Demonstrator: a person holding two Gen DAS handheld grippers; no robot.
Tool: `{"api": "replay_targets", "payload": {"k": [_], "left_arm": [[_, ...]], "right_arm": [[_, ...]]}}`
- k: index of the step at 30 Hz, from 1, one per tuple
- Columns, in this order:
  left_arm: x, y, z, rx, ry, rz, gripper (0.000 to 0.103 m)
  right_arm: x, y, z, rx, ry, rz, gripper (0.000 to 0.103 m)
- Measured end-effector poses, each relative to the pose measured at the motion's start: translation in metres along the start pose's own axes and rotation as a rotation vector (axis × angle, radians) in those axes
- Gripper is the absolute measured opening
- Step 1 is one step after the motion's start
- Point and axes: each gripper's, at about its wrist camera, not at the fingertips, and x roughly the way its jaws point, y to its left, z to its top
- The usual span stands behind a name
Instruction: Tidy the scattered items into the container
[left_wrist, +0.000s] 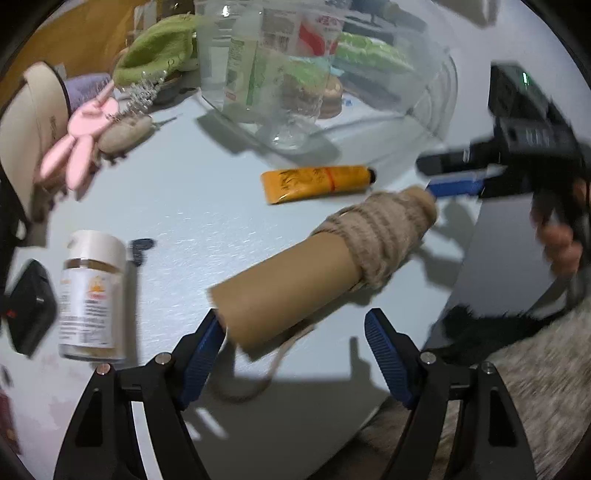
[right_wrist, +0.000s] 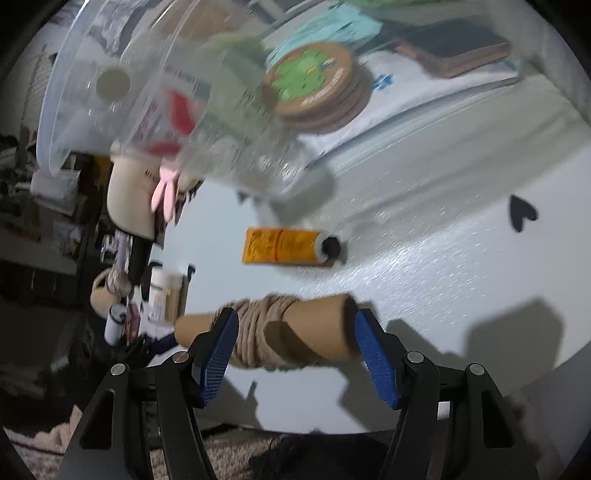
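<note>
A cardboard spool wound with beige twine (left_wrist: 325, 254) lies on the white table; it also shows in the right wrist view (right_wrist: 280, 332). My left gripper (left_wrist: 295, 354) is open, its left finger close to the spool's near end. My right gripper (right_wrist: 295, 354) is open, its fingers on either side of the spool; in the left wrist view (left_wrist: 436, 177) it is at the spool's far end. An orange tube (left_wrist: 317, 182) (right_wrist: 284, 245) lies beyond the spool. A clear plastic container (left_wrist: 332, 74) (right_wrist: 177, 92) holds bottles and other items.
A white-capped jar (left_wrist: 92, 291) lies at the left by a black device (left_wrist: 29, 306). A pink rabbit-shaped item (left_wrist: 81, 144), a stone (left_wrist: 125, 134), a green cloth (left_wrist: 159, 51) and a cream bag (left_wrist: 26, 122) sit at the back left. A stack of round coasters (right_wrist: 317, 88) lies beyond the container. The table edge curves at the right.
</note>
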Motion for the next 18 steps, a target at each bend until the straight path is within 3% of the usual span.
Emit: {"api": "replay_targets", "payload": {"k": [3,6,13,18], "left_arm": [[-0.019,0.002,-0.006,0.127,-0.057,0.115,0.078],[-0.027,0.0,-0.004,0.294,-0.072,0.164,0.078],[-0.001,-0.024,-0.003,0.753,-0.034,0.181,0.078],[0.022,-0.028,-0.006,0.894,0.046,0.162,0.078]], "right_arm": [[-0.008,-0.003,-0.001,0.021,-0.037,-0.042,0.066],[-0.016,-0.007,-0.004,0.052,-0.049,-0.041,0.066],[-0.02,-0.009,-0.021,0.114,-0.056,-0.052,0.066],[-0.023,-0.013,-0.035,0.218,-0.05,-0.035,0.066]]}}
